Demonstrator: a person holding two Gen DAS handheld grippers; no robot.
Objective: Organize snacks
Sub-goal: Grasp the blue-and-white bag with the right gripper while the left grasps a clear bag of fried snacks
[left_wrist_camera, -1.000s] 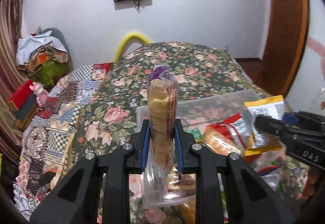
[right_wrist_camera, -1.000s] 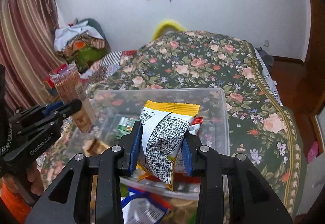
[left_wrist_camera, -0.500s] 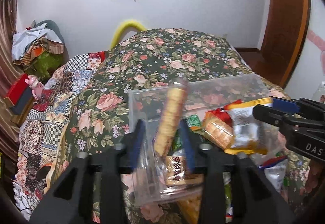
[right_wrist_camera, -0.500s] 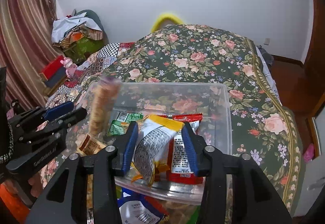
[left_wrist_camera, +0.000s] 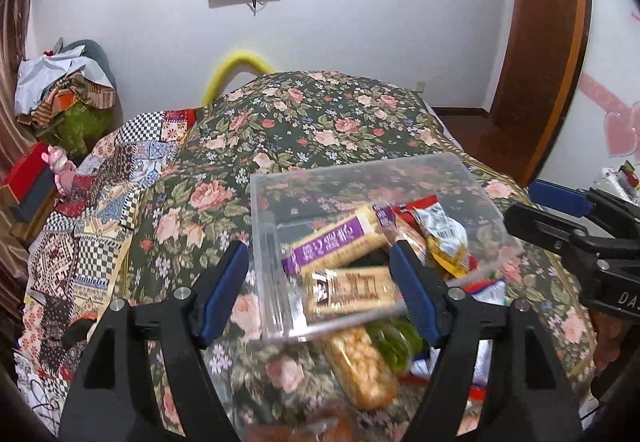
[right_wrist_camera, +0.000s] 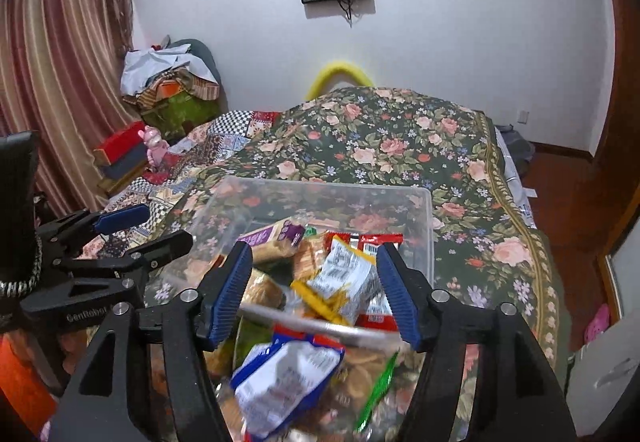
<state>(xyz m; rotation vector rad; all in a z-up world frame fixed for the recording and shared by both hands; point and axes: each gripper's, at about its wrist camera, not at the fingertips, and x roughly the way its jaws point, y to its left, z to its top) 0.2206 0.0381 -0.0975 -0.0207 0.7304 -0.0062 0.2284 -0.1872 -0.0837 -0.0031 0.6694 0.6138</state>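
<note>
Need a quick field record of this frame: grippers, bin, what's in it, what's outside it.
left gripper: jaws opening, nothing held
right gripper: jaws opening, nothing held
bin: clear plastic, on the floral bedspread
in bin: purple biscuit pack, yellow-edged white pouch, red packet
outside bin, near side: blue-edged white bag, peanut pack

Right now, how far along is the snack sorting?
Done: the purple-labelled biscuit sleeve and yellow-edged silver packet lie in the clear plastic bin. In hand: nothing; the left hand-held gripper and right hand-held gripper are opening, empty. Left: the blue-and-white packet and others before the bin.
</note>
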